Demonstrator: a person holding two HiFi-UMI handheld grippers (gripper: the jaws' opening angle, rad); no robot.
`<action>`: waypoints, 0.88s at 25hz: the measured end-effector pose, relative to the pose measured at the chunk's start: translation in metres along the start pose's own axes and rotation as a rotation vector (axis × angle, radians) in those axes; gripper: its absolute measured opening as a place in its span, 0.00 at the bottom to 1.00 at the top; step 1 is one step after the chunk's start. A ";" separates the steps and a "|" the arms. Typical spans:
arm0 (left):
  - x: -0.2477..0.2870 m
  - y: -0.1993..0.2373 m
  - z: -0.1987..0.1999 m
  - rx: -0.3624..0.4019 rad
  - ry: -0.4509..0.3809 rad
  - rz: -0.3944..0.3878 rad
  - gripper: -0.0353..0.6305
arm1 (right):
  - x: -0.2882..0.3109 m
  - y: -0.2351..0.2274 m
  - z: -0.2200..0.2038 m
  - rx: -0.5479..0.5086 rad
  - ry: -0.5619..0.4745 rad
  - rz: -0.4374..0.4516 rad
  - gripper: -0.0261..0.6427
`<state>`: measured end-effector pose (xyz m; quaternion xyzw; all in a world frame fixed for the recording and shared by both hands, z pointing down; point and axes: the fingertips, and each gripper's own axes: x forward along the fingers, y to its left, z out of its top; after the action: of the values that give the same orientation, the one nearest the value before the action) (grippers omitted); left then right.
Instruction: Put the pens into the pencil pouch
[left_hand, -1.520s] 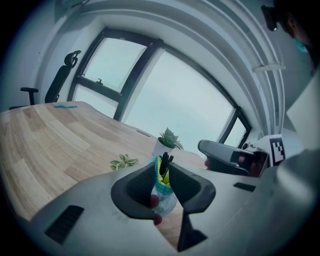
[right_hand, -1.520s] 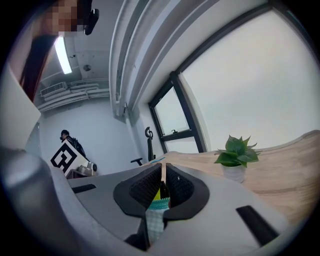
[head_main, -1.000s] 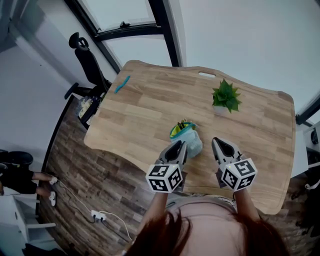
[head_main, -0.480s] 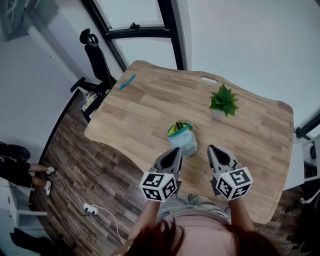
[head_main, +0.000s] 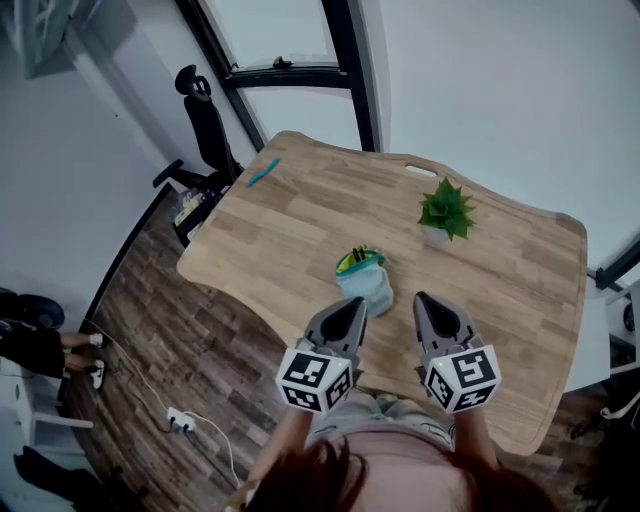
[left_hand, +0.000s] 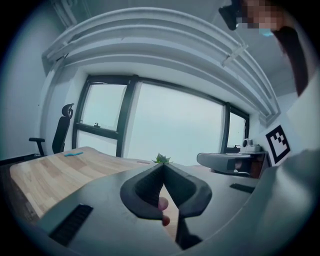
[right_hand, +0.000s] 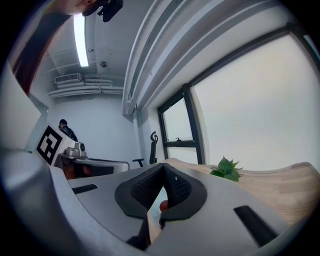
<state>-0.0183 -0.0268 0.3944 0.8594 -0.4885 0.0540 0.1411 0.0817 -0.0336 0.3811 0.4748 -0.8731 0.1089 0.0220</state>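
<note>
Left gripper withdrawn, just closed empty; pencil pouch ahead

Table wide open left and right; pencil pouch stands mid-table, potted plant beyond it, gap between; teal pen at far-left edge.

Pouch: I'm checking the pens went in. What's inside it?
Pen ends stick out of the pouch's open top. Their lower parts, and anything else inside, are hidden by its fabric.
</note>
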 end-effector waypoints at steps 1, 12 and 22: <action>-0.001 -0.002 0.005 0.013 -0.008 -0.002 0.06 | -0.003 -0.001 0.004 -0.001 -0.010 -0.008 0.04; -0.024 -0.010 0.042 0.101 -0.046 -0.025 0.06 | -0.034 -0.002 0.027 0.001 -0.067 -0.099 0.04; -0.066 -0.020 0.035 0.142 -0.078 -0.054 0.06 | -0.052 0.033 0.040 -0.015 -0.089 -0.082 0.04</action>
<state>-0.0368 0.0273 0.3419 0.8815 -0.4654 0.0510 0.0621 0.0854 0.0184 0.3294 0.5143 -0.8538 0.0802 -0.0088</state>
